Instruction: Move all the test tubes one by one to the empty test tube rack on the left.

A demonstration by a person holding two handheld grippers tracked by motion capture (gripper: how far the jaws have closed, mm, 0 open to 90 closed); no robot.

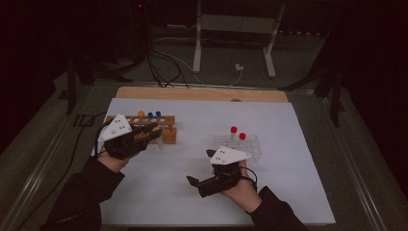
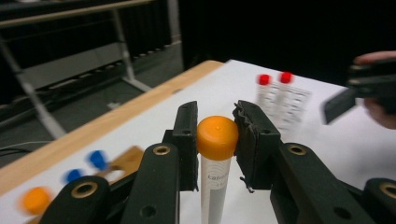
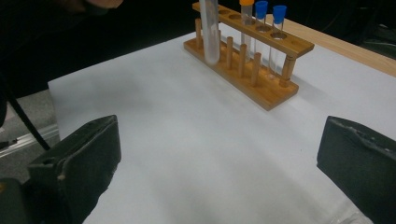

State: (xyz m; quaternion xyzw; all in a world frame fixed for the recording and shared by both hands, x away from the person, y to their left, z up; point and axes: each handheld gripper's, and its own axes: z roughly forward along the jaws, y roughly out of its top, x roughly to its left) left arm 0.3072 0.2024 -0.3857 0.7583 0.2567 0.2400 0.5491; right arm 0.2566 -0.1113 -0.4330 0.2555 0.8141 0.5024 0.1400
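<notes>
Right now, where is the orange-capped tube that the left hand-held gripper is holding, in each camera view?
High view: the held tube is left of centre, just in front of the wooden rack, in the left hand-held gripper.
Left gripper view: centre, orange cap clamped between the jaws.
Right gripper view: top centre, its frosted body hangs before the rack; cap out of frame.
Shared landmark: the wooden rack with blue-capped tubes.

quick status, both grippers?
Left gripper: shut on the orange-capped tube, pads at its cap, lifted clear of the wooden rack.
Right gripper: open, nothing between the jaws.
</notes>
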